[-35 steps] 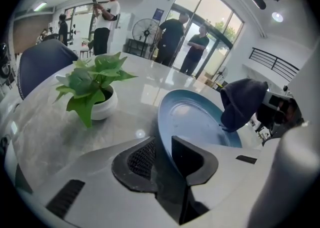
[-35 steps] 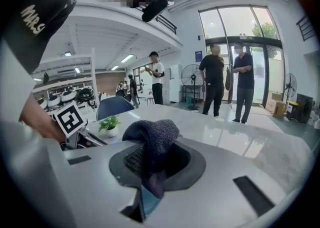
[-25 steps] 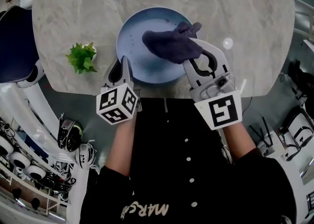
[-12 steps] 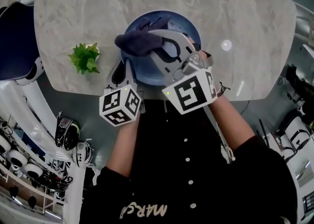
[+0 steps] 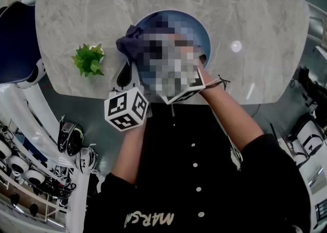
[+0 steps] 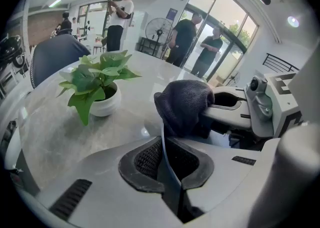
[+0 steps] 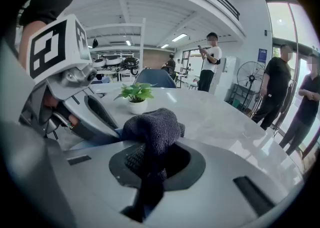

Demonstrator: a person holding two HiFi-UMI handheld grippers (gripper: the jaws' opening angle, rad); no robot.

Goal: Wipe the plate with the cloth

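The blue plate lies on the marble table near its front edge. My left gripper is shut on the plate's near-left rim; the left gripper view shows the thin rim pinched between its pads. A dark blue cloth is bunched over the plate's left side. My right gripper is shut on the cloth, which bulges out over its jaws. A mosaic patch covers most of that gripper in the head view. The two grippers stand close together, with the cloth just beyond my left jaws.
A small potted plant in a white pot stands on the table left of the plate. A dark blue chair is at the table's left. Several people and a fan stand beyond the far side.
My right gripper has carried the cloth from the plate's right-middle across to its left side, rolling as it went. The left gripper has kept still on the rim.
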